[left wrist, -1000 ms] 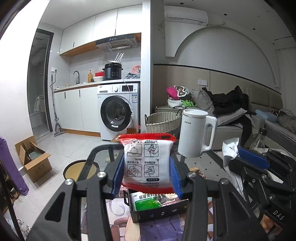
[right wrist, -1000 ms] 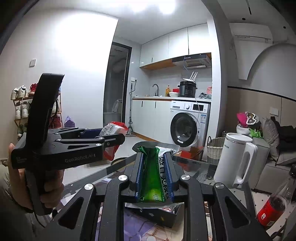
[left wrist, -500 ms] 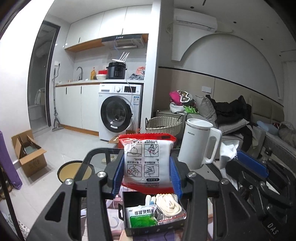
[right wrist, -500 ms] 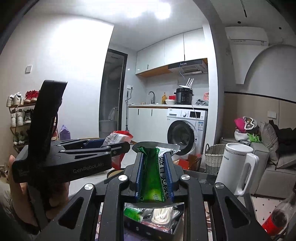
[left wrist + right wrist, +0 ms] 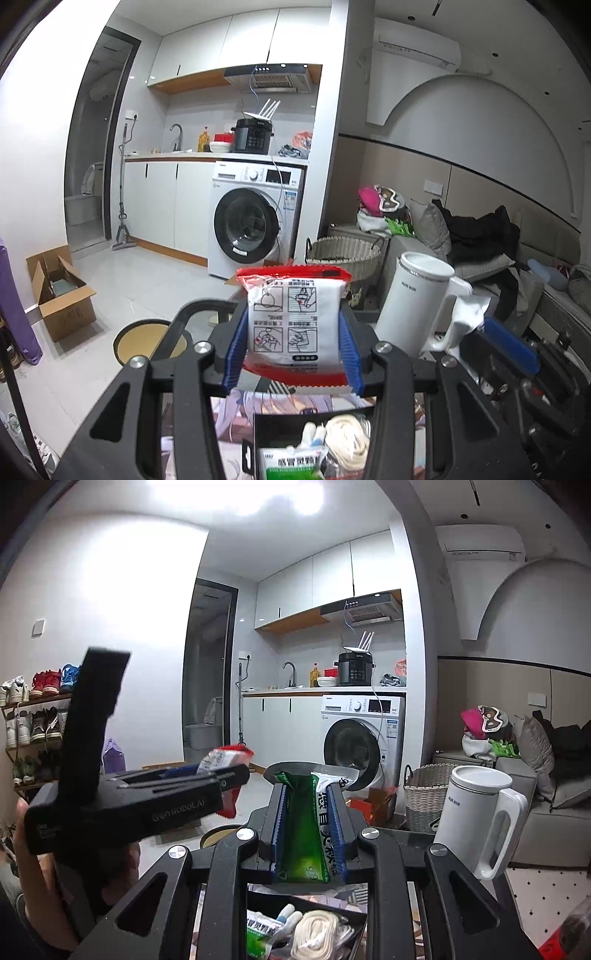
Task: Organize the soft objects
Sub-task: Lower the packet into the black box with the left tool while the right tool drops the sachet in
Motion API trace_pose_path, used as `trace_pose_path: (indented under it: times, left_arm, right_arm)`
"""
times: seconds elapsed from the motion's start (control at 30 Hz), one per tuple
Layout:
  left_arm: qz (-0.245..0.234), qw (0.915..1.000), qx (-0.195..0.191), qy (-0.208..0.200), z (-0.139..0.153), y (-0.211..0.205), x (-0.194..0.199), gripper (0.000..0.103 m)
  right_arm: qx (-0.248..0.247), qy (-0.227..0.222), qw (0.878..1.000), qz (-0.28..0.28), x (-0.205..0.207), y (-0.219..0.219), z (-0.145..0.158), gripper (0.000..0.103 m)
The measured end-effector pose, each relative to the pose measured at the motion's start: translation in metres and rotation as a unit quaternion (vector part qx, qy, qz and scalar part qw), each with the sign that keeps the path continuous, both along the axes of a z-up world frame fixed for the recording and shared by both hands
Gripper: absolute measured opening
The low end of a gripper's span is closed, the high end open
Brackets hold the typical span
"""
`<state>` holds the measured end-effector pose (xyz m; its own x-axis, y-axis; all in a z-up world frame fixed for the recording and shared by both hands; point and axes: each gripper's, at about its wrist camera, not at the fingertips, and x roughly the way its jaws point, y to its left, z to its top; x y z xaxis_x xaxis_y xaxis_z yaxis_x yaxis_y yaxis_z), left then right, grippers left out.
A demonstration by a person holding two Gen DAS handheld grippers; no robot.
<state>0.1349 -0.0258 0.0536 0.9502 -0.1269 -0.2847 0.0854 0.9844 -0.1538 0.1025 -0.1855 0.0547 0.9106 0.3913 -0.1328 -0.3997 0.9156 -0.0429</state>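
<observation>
Left tongs (image 5: 293, 332) clamp a red-edged white packet (image 5: 293, 325) printed with four instruction diagrams; right tongs (image 5: 308, 827) clamp a green sachet (image 5: 306, 834) bearing Chinese characters. Both are held in the air above the black box (image 5: 258, 901) holding a coiled cream cord (image 5: 317, 930) and a green-labelled packet (image 5: 258, 932). Risk: either slick, pliable pack may slip or land outside the crowded box. Legible: "GenRobot.AI" on the left tongs' body; the white kettle's (image 5: 476, 812) label is too small to read.

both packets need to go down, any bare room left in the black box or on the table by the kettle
The black box looks crowded: white cord and green packet fill what shows. Glass table left of the white kettle looks bare.
</observation>
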Motion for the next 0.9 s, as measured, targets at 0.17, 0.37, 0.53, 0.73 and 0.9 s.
trace_pose_path:
  times: [0.17, 0.37, 0.53, 0.73, 0.9]
  left_arm:
    - [0.005, 1.0000, -0.007, -0.004, 0.003, 0.008, 0.011, 0.043]
    - [0.011, 0.9998, -0.011, 0.011, -0.001, 0.012, 0.018, 0.043]
    - [0.011, 0.9998, 0.002, 0.018, -0.002, 0.007, 0.018, 0.043]
    - [0.009, 0.9991, -0.003, 0.041, -0.006, 0.007, 0.029, 0.043]
    - [0.000, 0.9986, 0.000, 0.054, -0.011, 0.002, 0.034, 0.043]
  right_arm:
    - [0.013, 0.009, 1.000, -0.001, 0.011, 0.001, -0.001, 0.021]
    - [0.015, 0.010, 1.000, -0.001, 0.016, 0.002, 0.001, 0.021]
    - [0.009, 0.017, 1.000, 0.001, 0.022, 0.003, -0.002, 0.021]
    - [0.010, 0.041, 0.999, 0.001, 0.031, 0.003, -0.007, 0.021]
    - [0.000, 0.064, 0.998, -0.002, 0.040, 0.007, -0.013, 0.021]
